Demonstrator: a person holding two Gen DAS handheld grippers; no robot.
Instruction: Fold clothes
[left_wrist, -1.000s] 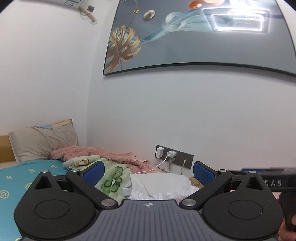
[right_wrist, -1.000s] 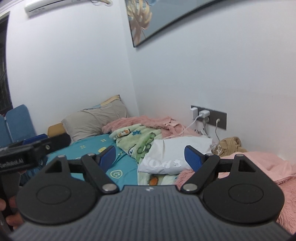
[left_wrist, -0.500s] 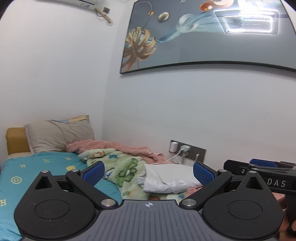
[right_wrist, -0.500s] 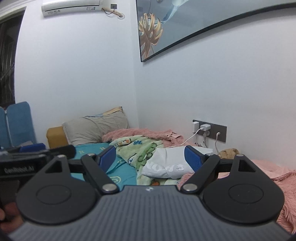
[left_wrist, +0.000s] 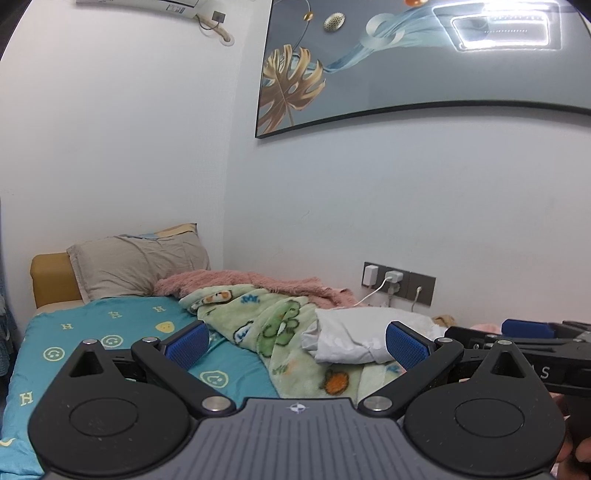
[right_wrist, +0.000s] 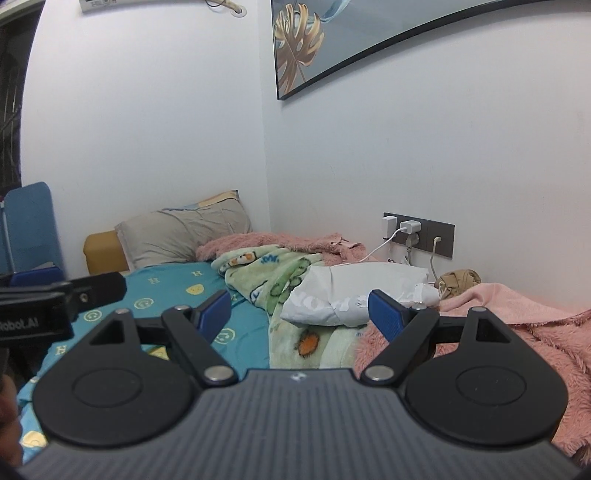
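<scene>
1. Left gripper (left_wrist: 297, 341), lower centre of the left wrist view: its 2 blue-padded fingers (left_wrist: 187, 343) stand wide apart with nothing between them; they hang in the air above the bed, touching no cloth
2. Right gripper (right_wrist: 300, 314), lower centre of the right wrist view: spread just as wide, holding nothing; it also shows at the right edge of the left wrist view as a dark bar lying level
3. White garment (left_wrist: 364, 338) — the task's thing — lies crumpled right of centre in the left wrist view, on top of the green cartoon blanket (left_wrist: 266, 321) and below the wall socket; in the right wrist view the same garment (right_wrist: 354, 291) sits at centre, grey lettering showing on its near fold, the words unreadable
4. Pink fleece blanket (right_wrist: 517, 325) fills the lower right of the right wrist view, just beside the garment; a further stretch runs along the wall behind the green blanket
5. Teal sheet (left_wrist: 110, 332) with smiley faces covers the lower left; a grey pillow (left_wrist: 136, 264) leans at the bed's head, mid left
6. Wall socket (right_wrist: 419, 232) with white chargers and cables, right of centre; a framed picture (left_wrist: 424, 55) with a gold leaf — upper right of the frame
</scene>
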